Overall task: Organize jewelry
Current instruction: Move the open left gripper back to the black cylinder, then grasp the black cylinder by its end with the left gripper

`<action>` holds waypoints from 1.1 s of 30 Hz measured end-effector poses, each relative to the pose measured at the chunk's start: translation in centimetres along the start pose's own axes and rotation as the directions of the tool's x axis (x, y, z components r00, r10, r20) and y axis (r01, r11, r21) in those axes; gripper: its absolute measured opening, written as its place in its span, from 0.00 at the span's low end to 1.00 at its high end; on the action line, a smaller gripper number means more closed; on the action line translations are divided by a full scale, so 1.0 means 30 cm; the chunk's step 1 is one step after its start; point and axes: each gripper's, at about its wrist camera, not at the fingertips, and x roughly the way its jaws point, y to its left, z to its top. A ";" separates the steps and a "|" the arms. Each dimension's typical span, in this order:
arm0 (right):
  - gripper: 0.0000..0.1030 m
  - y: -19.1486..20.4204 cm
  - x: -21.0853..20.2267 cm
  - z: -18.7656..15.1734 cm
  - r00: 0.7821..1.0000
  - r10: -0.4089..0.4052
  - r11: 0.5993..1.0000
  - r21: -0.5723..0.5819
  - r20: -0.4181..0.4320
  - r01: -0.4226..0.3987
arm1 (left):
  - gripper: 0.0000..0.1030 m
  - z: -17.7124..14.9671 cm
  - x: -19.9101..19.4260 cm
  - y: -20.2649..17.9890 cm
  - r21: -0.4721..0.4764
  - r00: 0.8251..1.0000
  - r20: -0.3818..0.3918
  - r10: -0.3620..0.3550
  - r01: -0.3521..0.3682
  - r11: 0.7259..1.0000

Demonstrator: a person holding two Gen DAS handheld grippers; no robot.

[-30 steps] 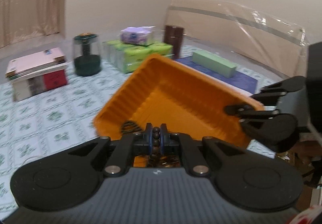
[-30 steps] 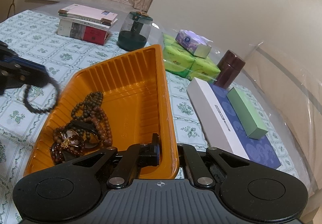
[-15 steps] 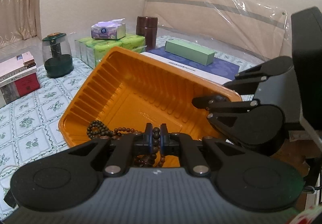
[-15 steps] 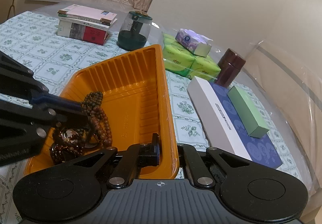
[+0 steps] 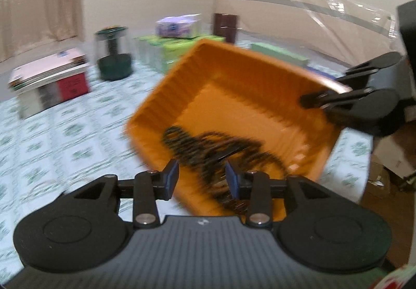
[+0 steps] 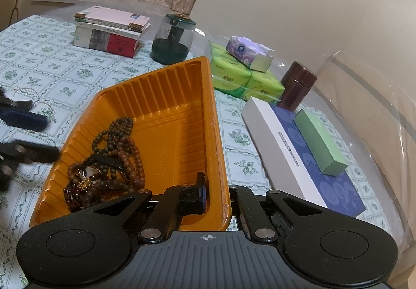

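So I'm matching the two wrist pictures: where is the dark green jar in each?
Left wrist view: the dark green jar stands upper left, left of the orange tray.
Right wrist view: the jar stands top centre, behind the tray.
Shared landmark: the book stack on its left.

Glossy ribbed orange plastic tray [image 6: 166, 96] holds polished wooden-looking bead strands [image 6: 122, 143].

Each claw is matte black plastic. The left claw [image 5: 202, 176] fills the lower frame with a ribbed grey housing, two round black discs at the lower corners, silver screw heads on its linkage arms and blue pads on its fingertips [image 5: 172, 176]. The right claw [image 6: 217, 196] looks alike, with a small crosshair mark at centre.
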 end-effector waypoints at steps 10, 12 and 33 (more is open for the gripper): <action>0.04 0.001 -0.002 0.000 1.000 -0.003 1.000 -0.004 0.002 0.003 | 0.38 -0.128 -0.090 0.270 -0.071 0.972 -0.047 0.230 -0.233 0.970; 0.04 0.001 -0.002 0.002 1.000 -0.003 1.000 -0.005 0.001 0.003 | 0.39 -0.147 -0.094 0.312 -0.062 0.964 -0.048 0.263 -0.266 0.962; 0.04 -0.008 0.006 -0.004 1.000 -0.007 1.000 -0.005 -0.013 0.007 | 0.22 -0.188 0.067 0.489 0.032 0.960 -0.142 0.241 -0.239 0.971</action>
